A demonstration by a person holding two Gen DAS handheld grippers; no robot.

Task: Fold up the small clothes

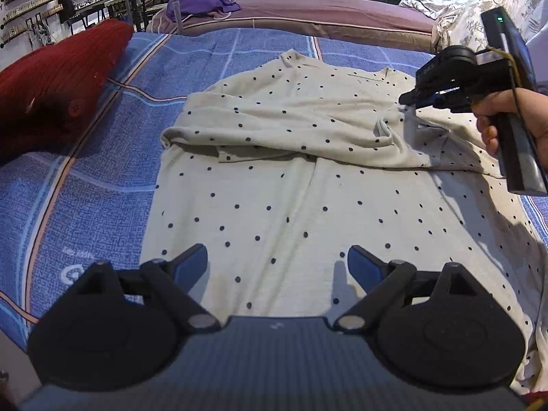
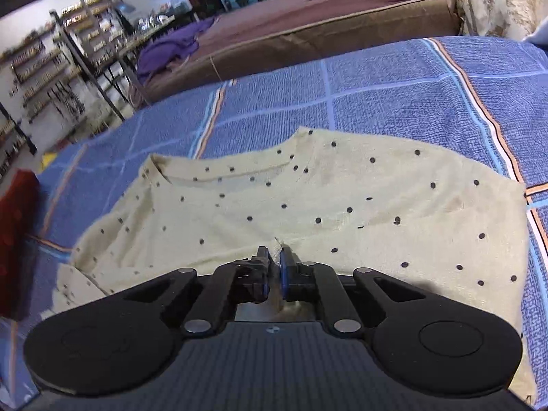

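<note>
Shirt (image 1: 291, 205) lies under the spread left tool (image 1: 277, 263), its fold clamped by the right tool (image 2: 273, 267).

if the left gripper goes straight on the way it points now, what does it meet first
Probably the shirt: the left gripper is open and aimed low over the flat lower part, toward the folded-over fabric ahead. Its height above the cloth is unclear, so it may skim before touching.

left wrist: high, looking across bed | right wrist: low, close | shared: dotted shirt (image 1: 291, 185)
</note>
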